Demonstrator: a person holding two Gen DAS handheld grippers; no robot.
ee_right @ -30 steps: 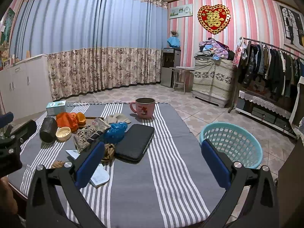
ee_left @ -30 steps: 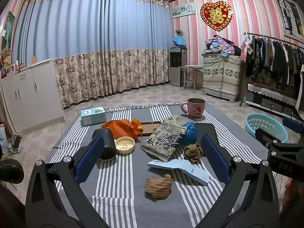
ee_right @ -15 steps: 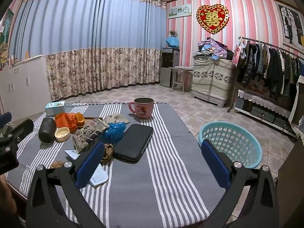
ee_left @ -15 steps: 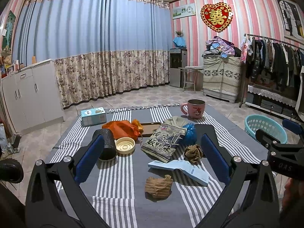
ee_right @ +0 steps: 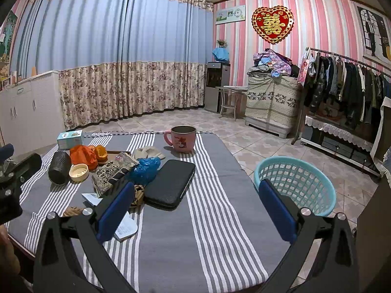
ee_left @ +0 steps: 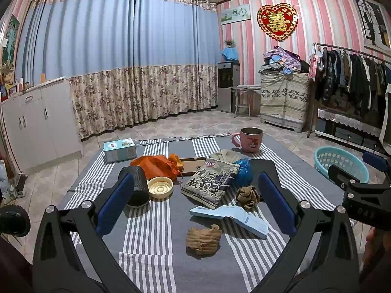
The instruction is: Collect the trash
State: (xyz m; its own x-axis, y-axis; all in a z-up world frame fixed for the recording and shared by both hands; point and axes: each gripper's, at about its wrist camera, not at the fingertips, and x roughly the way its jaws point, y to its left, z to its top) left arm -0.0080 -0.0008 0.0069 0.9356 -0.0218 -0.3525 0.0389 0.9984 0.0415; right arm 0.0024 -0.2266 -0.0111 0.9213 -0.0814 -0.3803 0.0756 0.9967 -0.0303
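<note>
Presently: left gripper [ee_left: 195, 197] and right gripper [ee_right: 195, 201], both spread wide, empty; crumpled brown paper wad [ee_left: 203, 238] on grey striped tablecloth [ee_left: 146, 244]; turquoise plastic basket [ee_right: 294, 185] beside table.

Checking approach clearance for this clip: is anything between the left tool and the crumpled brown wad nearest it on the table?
Nothing visible. The left tool is open, and the crumpled brown wad lies on bare striped cloth ahead of it. The pale blue paper lies just beyond and right, apart from the wad.
</note>
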